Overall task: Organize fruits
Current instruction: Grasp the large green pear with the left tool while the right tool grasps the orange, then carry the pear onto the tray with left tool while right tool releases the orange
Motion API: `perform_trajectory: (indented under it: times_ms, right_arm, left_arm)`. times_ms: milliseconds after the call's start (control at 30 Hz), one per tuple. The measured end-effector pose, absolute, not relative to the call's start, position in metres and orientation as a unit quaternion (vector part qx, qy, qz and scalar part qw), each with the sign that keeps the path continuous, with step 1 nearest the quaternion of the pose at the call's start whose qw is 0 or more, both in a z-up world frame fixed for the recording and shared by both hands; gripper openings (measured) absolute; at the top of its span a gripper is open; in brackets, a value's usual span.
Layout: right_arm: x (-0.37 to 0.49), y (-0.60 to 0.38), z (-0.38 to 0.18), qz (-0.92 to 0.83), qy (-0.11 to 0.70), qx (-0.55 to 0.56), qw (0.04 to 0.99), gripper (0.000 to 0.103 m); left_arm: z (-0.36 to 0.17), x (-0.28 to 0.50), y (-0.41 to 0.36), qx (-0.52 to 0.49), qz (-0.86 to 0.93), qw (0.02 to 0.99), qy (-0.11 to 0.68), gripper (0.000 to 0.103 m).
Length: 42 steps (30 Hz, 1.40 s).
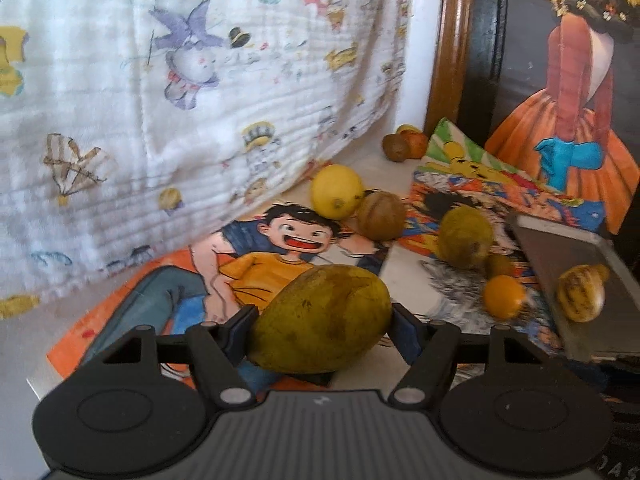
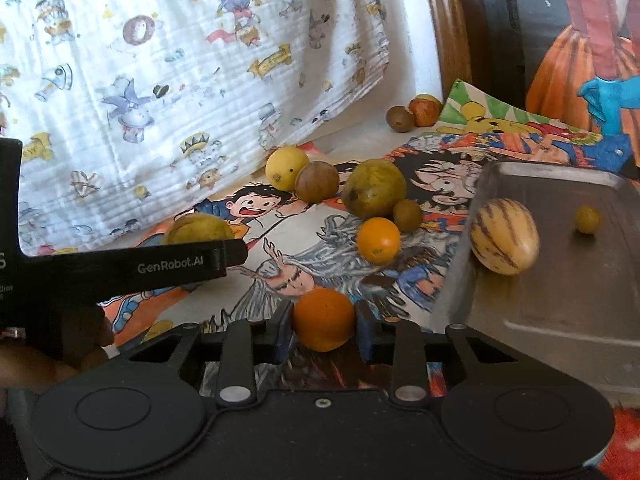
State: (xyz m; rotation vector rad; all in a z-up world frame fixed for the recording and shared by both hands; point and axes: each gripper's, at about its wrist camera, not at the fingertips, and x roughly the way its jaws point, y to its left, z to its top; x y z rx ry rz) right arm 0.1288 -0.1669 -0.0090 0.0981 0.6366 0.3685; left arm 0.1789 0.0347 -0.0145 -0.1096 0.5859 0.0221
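Cartoon-print cloth (image 2: 160, 80) behind scattered fruits (image 2: 374, 188).

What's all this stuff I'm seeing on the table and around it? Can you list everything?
mango: one, yellow-green, held in the left gripper.
orange: one, held in the right gripper.
small orange: one, on the drawings.
large green-yellow fruit: one, beside a small brown fruit.
lemon: one, yellow, touching a brown round fruit.
back fruits: a few, brown and reddish, by the wall.
striped melon: one, cream with purple stripes, on the tray.
tiny yellow fruit: one, on the tray.
metal tray: one, grey, at right.
cartoon drawings: several, colourful, covering the table.
printed cloth: one, white, behind.
left gripper: black.
right gripper: black.
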Motion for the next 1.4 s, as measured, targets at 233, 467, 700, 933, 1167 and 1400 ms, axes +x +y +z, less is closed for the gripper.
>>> perform_trajectory:
  times_ms: [233, 467, 700, 933, 1167, 1400]
  right_arm:
    - [0.102, -0.207, 0.011, 0.158, 0.276, 0.068, 0.946, 0.034]
    - [0.089, -0.256, 0.019, 0.116, 0.257, 0.079, 0.956, 0.034]
    - [0.083, -0.299, 0.014, 0.078, 0.254, 0.097, 0.959, 0.034]
    - [0.112, -0.341, 0.015, 0.082, 0.248, 0.092, 0.961, 0.034]
    - [0.165, -0.37, 0.01, 0.095, 0.269, 0.073, 0.956, 0.034]
    - [0.198, -0.369, 0.001, 0.11, 0.289, 0.052, 0.95, 0.034]
  left_arm:
    - [-0.002, 0.166, 0.009, -0.06, -0.016, 0.959, 0.277, 0.074]
    - [0.006, 0.166, -0.034, -0.074, -0.058, 0.958, 0.271, 0.074]
    - [0.007, 0.162, -0.081, -0.079, -0.101, 0.954, 0.271, 0.074]
    - [0.004, 0.164, -0.117, -0.066, -0.133, 0.949, 0.279, 0.074]
    - [-0.003, 0.163, -0.136, -0.061, -0.146, 0.944, 0.289, 0.074]
    - [-0.007, 0.17, -0.147, -0.053, -0.147, 0.943, 0.295, 0.074]
